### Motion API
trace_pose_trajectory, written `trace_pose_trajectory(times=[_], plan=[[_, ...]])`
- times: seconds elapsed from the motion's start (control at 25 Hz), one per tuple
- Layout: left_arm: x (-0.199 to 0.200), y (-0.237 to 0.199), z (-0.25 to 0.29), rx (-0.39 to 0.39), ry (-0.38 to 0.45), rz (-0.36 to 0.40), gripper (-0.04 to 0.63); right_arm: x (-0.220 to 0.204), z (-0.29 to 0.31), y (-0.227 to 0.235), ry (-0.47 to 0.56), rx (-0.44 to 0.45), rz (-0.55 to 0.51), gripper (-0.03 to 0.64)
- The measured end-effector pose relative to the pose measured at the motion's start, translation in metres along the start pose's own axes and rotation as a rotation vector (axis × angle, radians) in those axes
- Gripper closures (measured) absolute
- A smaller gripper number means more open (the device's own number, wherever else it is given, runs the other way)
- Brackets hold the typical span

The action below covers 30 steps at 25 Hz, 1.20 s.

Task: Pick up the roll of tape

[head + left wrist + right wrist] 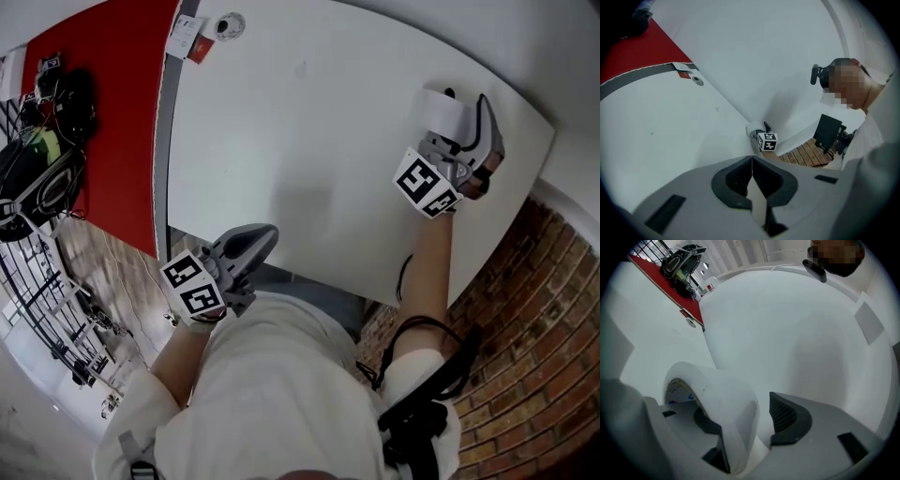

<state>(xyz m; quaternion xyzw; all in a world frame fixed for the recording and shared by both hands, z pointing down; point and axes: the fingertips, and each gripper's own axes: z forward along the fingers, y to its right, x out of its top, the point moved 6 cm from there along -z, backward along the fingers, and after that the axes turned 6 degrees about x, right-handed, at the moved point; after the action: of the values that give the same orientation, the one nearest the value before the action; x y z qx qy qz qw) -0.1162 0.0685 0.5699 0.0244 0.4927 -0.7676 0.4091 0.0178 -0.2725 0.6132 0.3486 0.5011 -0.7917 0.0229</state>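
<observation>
Tape roll [712,394] hooked over one jaw of right tool [740,416], core print [675,392] illegible

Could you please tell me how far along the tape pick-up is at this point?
Done: the right tongs sit over the roll of tape, one jaw inside its core, one outside. In hand: the grasp; the jaws stand apart, with a gap beside the outer one. Remaining: closing and lifting off the white table. The left tongs are shut and empty.
</observation>
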Motion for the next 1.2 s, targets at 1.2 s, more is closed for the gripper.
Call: trace_pose_trajectory(times=[1.2], plan=[[0.002, 0.004, -0.038, -0.045, 0.061, -0.011, 0.586, 0.073, -0.02, 0.037, 0.032, -0.035, -0.076, 0.515]])
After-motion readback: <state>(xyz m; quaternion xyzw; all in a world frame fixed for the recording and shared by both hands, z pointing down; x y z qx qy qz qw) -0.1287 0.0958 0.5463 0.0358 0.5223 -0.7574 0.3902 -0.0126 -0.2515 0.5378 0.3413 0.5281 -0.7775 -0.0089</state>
